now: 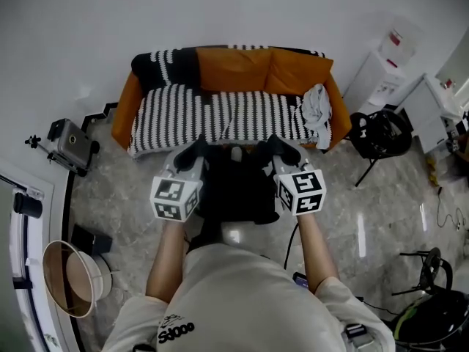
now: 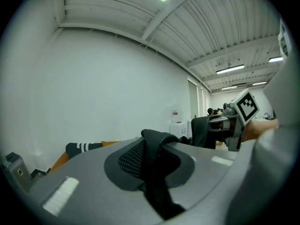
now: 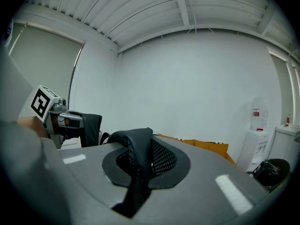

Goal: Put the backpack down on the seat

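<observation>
You are standing with both forearms stretched forward, holding the left gripper [image 1: 192, 152] and the right gripper [image 1: 282, 151] side by side at about the same height. In the left gripper view, its jaws are pressing together on a black padded shoulder strap [image 2: 152, 149], which is rising up through the gap and folding over at the top. In the right gripper view, the right gripper's jaws are likewise clamping the other mesh-lined strap [image 3: 136, 158]. Each gripper is carrying one strap, and neither is standing open.

Between the two grippers, the black backpack [image 1: 236, 189] is hanging from those straps. It is hanging over the marbled floor [image 1: 110, 196], just in front of the sofa, and it is not yet resting on the seat.

Beyond the backpack, the orange sofa [image 1: 234, 68] is standing against the white wall. A black-and-white striped blanket [image 1: 220, 116] is covering most of its seat and draping over the left of its back. A crumpled grey cloth [image 1: 316, 108] is lying at the right end of the seat. Further right, a white unit with a red label [image 1: 381, 72] is standing by the wall.
</observation>
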`<action>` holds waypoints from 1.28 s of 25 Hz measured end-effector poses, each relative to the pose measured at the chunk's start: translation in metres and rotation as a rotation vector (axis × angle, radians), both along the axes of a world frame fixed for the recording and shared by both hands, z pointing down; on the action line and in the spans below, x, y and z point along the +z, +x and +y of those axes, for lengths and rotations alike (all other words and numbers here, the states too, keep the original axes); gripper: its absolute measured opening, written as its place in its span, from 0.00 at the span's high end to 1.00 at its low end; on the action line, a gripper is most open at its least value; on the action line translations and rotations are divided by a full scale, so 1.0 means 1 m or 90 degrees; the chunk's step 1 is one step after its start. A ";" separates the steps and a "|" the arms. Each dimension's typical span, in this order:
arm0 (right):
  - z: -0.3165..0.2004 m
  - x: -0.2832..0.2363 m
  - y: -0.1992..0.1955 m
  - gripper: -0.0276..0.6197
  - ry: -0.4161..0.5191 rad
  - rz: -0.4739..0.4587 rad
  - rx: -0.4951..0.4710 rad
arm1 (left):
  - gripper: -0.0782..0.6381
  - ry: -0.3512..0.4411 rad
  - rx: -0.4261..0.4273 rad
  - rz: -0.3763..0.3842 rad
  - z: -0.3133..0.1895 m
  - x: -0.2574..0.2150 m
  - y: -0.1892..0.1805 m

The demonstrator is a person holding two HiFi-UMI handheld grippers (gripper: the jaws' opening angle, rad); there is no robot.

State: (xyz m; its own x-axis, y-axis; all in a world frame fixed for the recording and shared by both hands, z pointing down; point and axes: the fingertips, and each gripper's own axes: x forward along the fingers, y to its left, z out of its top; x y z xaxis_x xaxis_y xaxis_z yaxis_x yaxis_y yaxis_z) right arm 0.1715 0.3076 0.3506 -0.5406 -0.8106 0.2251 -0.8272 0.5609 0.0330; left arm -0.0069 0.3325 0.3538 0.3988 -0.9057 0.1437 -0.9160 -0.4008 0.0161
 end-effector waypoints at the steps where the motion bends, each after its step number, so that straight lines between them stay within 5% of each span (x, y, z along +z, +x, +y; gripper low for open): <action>1: -0.006 0.001 -0.002 0.93 0.001 0.003 -0.003 | 0.83 -0.002 0.003 0.001 -0.008 0.002 0.000; 32: -0.278 0.014 -0.059 0.93 -0.057 -0.005 0.064 | 0.83 -0.053 0.069 0.011 -0.291 0.017 -0.053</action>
State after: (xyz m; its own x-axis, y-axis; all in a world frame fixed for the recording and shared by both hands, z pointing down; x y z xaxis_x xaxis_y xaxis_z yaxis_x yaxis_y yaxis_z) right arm 0.1129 0.0298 0.3644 -0.4595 -0.8375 0.2956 -0.8795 0.4755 -0.0198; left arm -0.0603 0.0412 0.3708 0.4966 -0.8424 0.2092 -0.8668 -0.4940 0.0686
